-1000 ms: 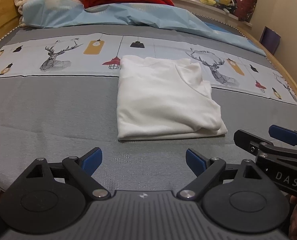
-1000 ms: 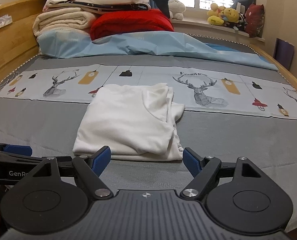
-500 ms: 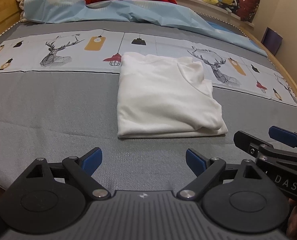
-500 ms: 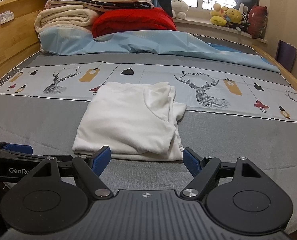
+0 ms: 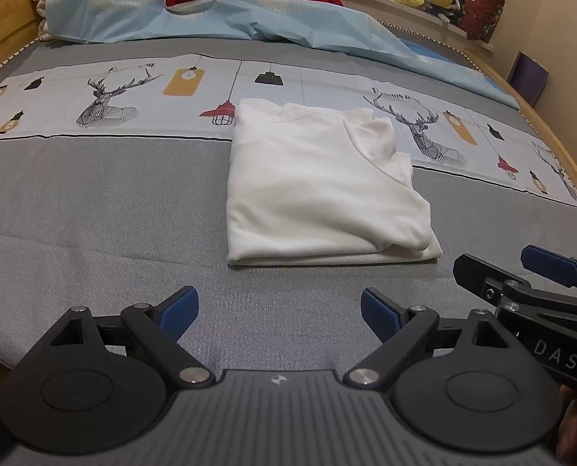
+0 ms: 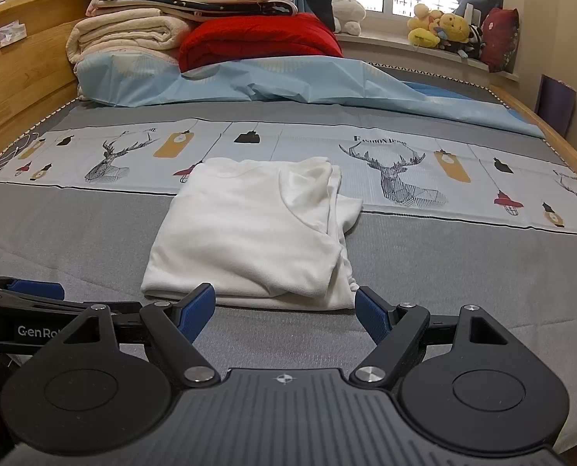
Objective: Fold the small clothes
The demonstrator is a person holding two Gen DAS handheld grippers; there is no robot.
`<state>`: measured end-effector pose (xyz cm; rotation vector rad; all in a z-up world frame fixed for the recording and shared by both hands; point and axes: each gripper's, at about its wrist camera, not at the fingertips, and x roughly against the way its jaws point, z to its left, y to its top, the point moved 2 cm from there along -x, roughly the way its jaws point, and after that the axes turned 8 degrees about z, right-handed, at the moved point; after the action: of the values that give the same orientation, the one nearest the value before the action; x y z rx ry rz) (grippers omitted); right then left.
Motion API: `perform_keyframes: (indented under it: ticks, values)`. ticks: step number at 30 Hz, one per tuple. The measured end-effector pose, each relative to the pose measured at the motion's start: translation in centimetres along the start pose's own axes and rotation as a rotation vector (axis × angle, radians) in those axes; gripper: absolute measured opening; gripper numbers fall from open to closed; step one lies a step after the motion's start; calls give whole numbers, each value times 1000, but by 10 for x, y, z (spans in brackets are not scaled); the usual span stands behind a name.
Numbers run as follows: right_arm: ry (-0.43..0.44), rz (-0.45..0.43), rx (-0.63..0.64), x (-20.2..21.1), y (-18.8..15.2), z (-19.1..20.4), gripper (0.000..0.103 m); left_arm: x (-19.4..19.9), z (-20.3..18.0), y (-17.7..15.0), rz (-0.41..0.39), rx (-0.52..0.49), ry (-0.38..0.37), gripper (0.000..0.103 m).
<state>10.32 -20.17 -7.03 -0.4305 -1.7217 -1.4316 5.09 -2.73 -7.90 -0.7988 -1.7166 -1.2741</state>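
A white garment (image 5: 319, 190) lies folded into a rough rectangle on the grey bed cover; it also shows in the right wrist view (image 6: 257, 233). My left gripper (image 5: 279, 312) is open and empty, held just short of the garment's near edge. My right gripper (image 6: 284, 308) is open and empty, its fingertips right at the garment's near edge, whether touching I cannot tell. The right gripper also shows at the right of the left wrist view (image 5: 521, 272), and the left gripper's finger (image 6: 36, 289) at the left of the right wrist view.
A printed deer-and-lamp band (image 6: 404, 174) runs across the bed behind the garment. A light blue sheet (image 6: 288, 81), red blanket (image 6: 257, 39) and stacked bedding (image 6: 133, 31) lie at the far end. A wooden frame (image 6: 20, 77) runs along the left; plush toys (image 6: 443, 27) sit on the sill.
Both grippers have stayed open and empty. The views have shifted slightly; the garment has not moved.
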Motion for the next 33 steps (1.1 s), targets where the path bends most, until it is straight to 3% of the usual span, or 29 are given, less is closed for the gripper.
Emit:
perform_keyframes:
  ticks: [33]
  values:
    - [-2,13,-15,-4,-4,2,80,-2,1,0,5,-5,-3,93]
